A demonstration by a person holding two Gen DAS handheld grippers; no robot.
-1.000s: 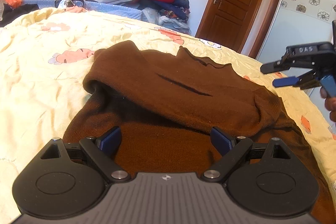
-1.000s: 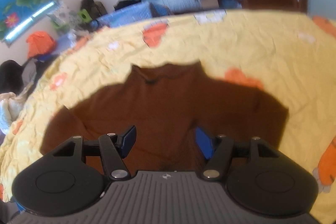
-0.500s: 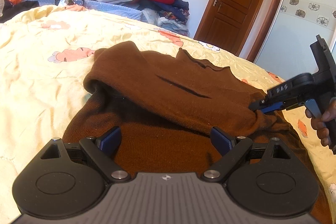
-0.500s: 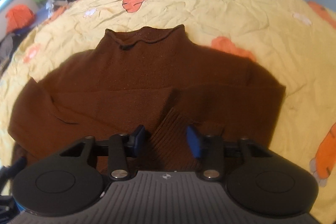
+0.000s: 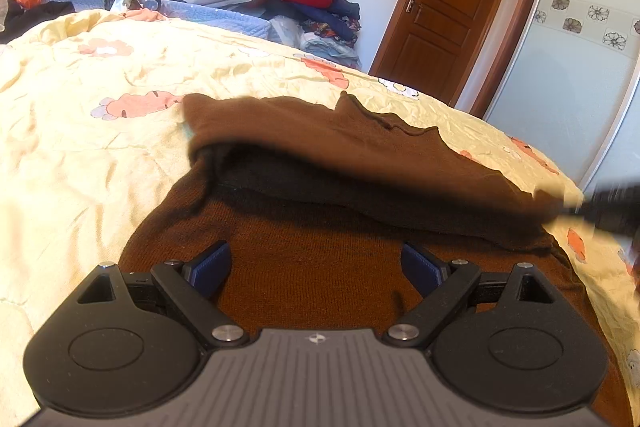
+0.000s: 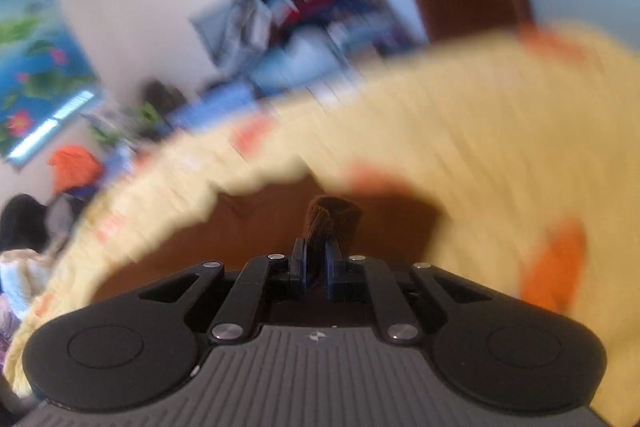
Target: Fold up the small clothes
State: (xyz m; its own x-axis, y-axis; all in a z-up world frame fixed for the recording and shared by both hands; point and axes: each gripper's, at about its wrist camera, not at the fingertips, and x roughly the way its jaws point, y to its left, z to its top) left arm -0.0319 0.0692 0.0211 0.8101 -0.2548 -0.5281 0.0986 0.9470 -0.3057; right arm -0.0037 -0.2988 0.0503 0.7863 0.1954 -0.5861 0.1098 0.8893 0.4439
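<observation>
Yellow bedspread (image 5: 80, 155); brown sweater (image 5: 320, 267) cuff betw closing right tool (image 6: 316, 263) pads.

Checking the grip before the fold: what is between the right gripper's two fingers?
A bunched ribbed piece of the brown sweater sits between the closing jaws of the right gripper, seen in the right wrist view.

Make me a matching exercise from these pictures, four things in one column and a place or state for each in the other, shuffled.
1. brown knitted sweater
2. left tongs
3. right tongs
4. brown wooden door

A. open above the knit
B. closing, pinching a cuff
C. spread on the yellow bedspread
D. shut, in the far wall

Pairs: 1-C, 2-A, 3-B, 4-D
</observation>
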